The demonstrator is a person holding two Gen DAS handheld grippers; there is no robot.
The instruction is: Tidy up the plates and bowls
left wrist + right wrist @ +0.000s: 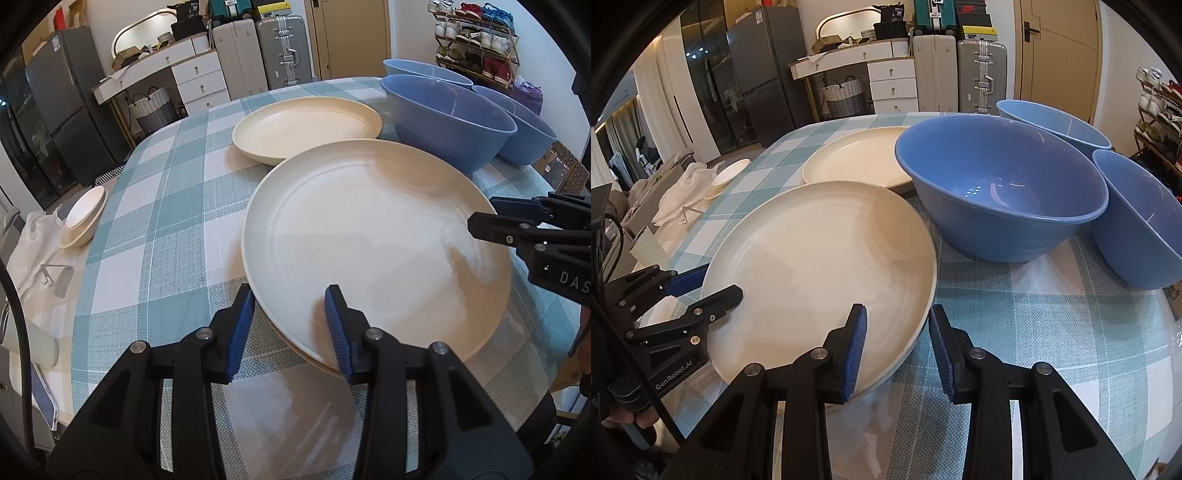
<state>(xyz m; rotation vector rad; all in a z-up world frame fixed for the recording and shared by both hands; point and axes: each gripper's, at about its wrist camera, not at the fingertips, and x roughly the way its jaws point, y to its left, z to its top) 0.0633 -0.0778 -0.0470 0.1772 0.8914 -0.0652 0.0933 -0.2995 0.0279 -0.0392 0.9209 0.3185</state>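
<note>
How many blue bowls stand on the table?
3: the nearest bowl beside the cream plates, the far bowl behind it, the right bowl at the table's edge. None seems hidden.

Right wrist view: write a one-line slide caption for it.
Open right hand-held gripper straddles the rim of a large cream plate on a checked tablecloth, three blue bowls beyond.

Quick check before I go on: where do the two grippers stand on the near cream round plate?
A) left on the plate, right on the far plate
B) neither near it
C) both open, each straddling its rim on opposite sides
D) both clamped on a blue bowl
C: the left gripper and right gripper each have open jaws either side of the near cream round plate rim.
</note>
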